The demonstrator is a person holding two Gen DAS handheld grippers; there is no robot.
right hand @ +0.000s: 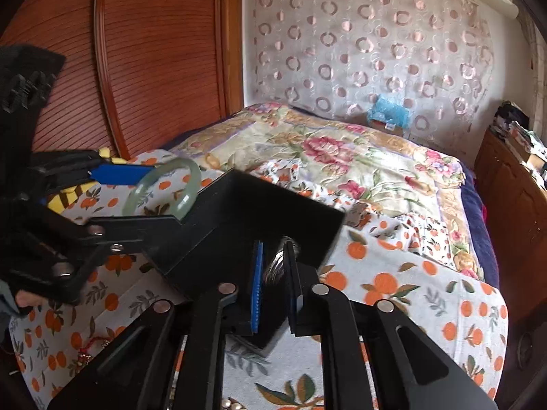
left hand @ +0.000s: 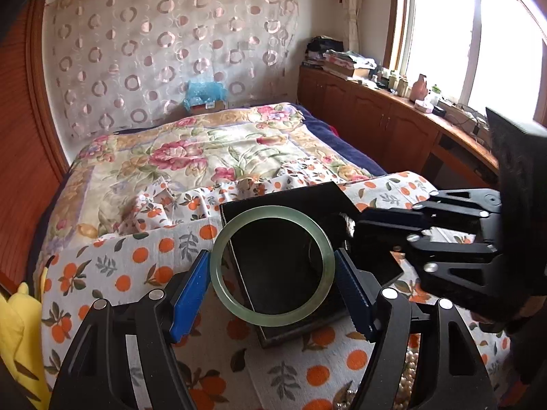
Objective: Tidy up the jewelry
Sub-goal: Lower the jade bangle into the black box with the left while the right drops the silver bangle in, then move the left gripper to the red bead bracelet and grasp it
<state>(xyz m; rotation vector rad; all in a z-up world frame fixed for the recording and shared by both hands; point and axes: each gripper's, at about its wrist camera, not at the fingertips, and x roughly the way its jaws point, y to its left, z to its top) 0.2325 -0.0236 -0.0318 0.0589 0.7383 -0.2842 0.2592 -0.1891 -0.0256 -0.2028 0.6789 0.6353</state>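
Note:
My left gripper (left hand: pixel 273 266) is shut on a pale green jade bangle (left hand: pixel 218 273) and holds it level just above the open black jewelry box (left hand: pixel 294 198). In the right wrist view the bangle (right hand: pixel 191 184) and the left gripper (right hand: pixel 136 201) show at the left, beside the box wall (right hand: pixel 246 212). My right gripper (right hand: pixel 273 259) is shut on a small silvery piece (right hand: pixel 276 264) at the box's near edge; in the left wrist view the right gripper (left hand: pixel 345 229) reaches in from the right.
The box stands on an orange-print cloth (left hand: pixel 143 266) over a floral bed quilt (left hand: pixel 191 150). A pearl string (left hand: pixel 412 369) and a red-gold trinket (right hand: pixel 89 355) lie on the cloth. Wooden cabinets (left hand: pixel 376 119) stand at the right, a wooden wardrobe (right hand: pixel 154 51) at the left.

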